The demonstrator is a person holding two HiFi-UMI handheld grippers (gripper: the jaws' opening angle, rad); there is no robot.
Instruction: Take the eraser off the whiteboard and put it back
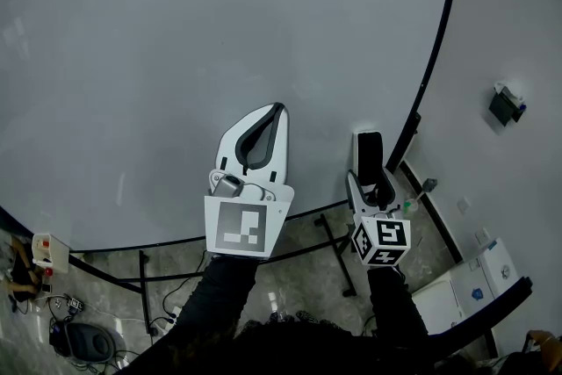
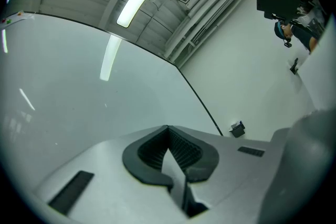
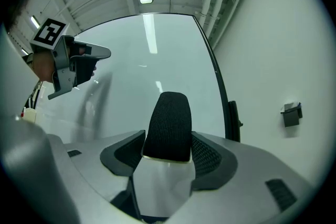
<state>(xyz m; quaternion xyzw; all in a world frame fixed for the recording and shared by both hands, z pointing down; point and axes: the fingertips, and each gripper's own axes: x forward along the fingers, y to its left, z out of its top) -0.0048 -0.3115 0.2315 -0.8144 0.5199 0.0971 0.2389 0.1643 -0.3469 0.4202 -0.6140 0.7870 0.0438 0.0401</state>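
Note:
The whiteboard [image 1: 219, 31] fills most of the head view, its surface blank. The eraser [image 3: 169, 124], with a black felt face and a white body, sits between the jaws of my right gripper [image 3: 168, 157], which is shut on it. In the head view the eraser [image 1: 370, 155] stands just in front of the board's lower right edge, held by the right gripper [image 1: 371, 182]. My left gripper [image 1: 277, 110] is shut with nothing in it, its tips close to the board's lower middle. Its jaws meet in the left gripper view [image 2: 168, 128].
A black frame [image 1: 436, 48] runs along the board's right edge. A small black holder [image 1: 505, 105] hangs on the white wall to the right. Below are the board's stand legs [image 1: 329, 237], cables [image 1: 162, 320] on the floor and a white box [image 1: 465, 290].

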